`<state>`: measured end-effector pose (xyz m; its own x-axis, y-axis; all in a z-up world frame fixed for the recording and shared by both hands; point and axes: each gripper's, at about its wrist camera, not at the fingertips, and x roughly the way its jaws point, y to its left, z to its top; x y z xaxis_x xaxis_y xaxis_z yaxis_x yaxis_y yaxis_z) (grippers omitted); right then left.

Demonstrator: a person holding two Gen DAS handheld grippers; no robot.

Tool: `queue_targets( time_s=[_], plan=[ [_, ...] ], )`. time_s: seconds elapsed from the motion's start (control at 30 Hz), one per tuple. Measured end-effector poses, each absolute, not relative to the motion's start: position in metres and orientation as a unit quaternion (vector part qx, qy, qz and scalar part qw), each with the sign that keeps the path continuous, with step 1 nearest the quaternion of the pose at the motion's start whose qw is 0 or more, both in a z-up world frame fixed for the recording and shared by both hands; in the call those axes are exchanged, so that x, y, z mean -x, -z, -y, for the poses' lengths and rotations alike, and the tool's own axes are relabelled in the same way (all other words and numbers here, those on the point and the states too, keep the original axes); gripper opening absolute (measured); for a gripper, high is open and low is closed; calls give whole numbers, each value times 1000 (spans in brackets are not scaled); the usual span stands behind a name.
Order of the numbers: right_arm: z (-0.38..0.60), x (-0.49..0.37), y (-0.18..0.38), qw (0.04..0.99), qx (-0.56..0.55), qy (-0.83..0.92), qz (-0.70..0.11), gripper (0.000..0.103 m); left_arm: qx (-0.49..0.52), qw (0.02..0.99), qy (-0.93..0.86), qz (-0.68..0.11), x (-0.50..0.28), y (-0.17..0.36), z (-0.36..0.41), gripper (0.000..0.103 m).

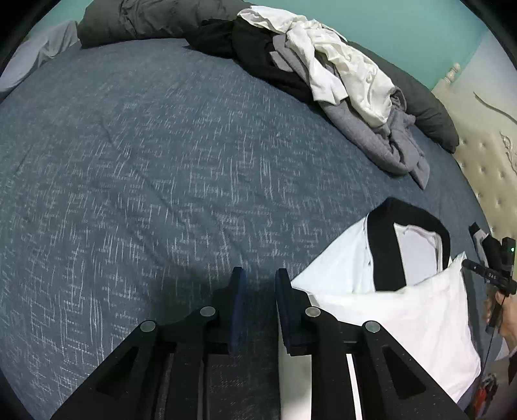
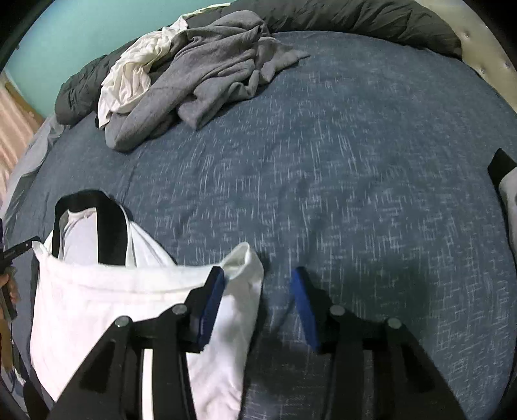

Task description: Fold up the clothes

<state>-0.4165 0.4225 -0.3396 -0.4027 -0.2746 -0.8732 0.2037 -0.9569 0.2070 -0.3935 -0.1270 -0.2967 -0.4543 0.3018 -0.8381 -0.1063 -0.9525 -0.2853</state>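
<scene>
Bed (image 1: 145, 161): blue cover; pile (image 1: 339, 84) upper right.
Shirt (image 1: 404, 316): white, partly folded, lower right.
Left gripper (image 1: 260, 281): jaws apart, empty.
Right gripper (image 2: 258, 284): released, seemingly empty.
Risk: fold may spring open unpinned.

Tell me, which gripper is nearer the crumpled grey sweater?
Hard to call; both sit far from the grey sweater, beside the white shirt. Left gripper is at one edge, right gripper at the other.

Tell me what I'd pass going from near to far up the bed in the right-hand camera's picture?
The right tool with its jaws apart → the white garment with a black collar → a bare stretch of blue bedspread → the heap of grey and white clothes → the dark duvet along the far edge.
</scene>
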Motion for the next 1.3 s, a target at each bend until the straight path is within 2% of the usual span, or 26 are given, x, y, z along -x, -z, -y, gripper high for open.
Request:
queue_targets(
  time_s=[0.13,0.2,0.43,0.47,0.5,0.53,0.57,0.6,0.67,1.1,1.2,1.3],
  plan=[
    [-417,419,350,140,-535,833,18,44,507,126,-848,88,392,300,128,22],
    [-416,421,349,142,-529,836,20,45,504,129,-849,91,391,299,129,27],
    [-414,433,337,151,-519,840,40,45,503,146,-849,78,396,297,117,27],
    [-414,435,335,153,-518,841,42,43,503,148,-848,76,397,297,115,27],
    [-412,436,334,155,-519,839,42,38,502,151,-848,73,398,296,112,20],
    [-410,438,335,159,-523,837,41,24,502,154,-848,71,399,296,110,14],
    [-408,439,336,159,-528,834,38,18,502,157,-848,68,400,296,108,9],
    [-406,440,338,156,-533,831,36,16,502,159,-847,66,401,296,106,7],
    [-403,441,341,154,-538,828,35,5,500,155,-849,70,402,294,109,0],
    [-415,460,326,116,-518,843,92,3,488,133,-858,96,405,284,132,0],
    [-415,470,332,124,-533,828,126,3,483,141,-859,91,398,281,134,0],
    [-415,472,331,117,-534,829,118,4,492,153,-854,67,387,280,131,0]
  ],
)
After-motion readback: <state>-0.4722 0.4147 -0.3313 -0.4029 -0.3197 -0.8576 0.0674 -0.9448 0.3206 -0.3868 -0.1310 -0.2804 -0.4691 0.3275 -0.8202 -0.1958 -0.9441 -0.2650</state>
